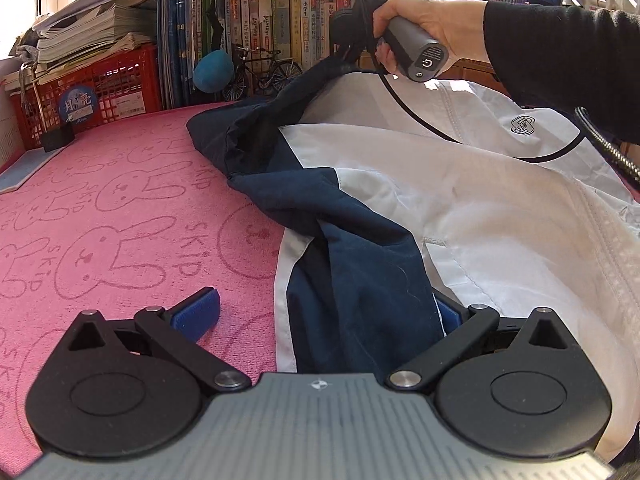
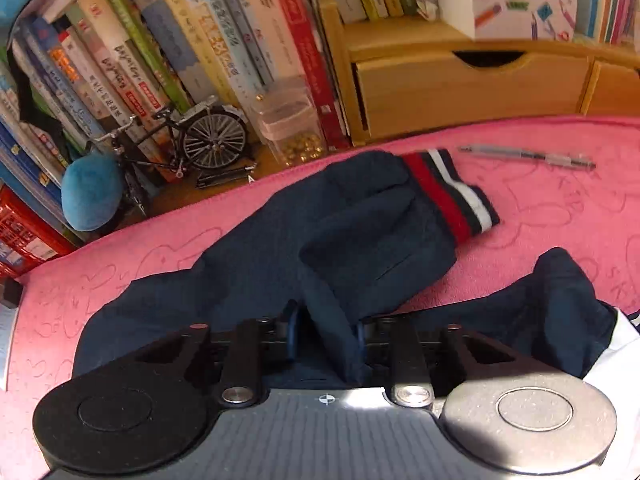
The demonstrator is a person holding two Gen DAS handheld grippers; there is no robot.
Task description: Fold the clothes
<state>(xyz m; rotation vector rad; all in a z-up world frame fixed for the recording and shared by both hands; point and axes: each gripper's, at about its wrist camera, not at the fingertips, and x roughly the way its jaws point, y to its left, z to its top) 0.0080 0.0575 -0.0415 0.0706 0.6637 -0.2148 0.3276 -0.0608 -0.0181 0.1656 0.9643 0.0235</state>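
on the pink mat [image 1: 120, 200] a navy and white jacket [image 1: 460, 208] is spread out, with its navy sleeve [image 2: 360, 232] laid toward the bookshelf [image 2: 200, 60]. the left gripper [image 1: 324, 312] is held with its fingers spread wide, and the jacket's lower edge is draped between them. the right gripper [image 2: 326, 334] is seen with its fingers pinched on a fold of the navy sleeve. a pen [image 2: 528, 157] is seen just beyond the striped cuff [image 2: 452, 196].
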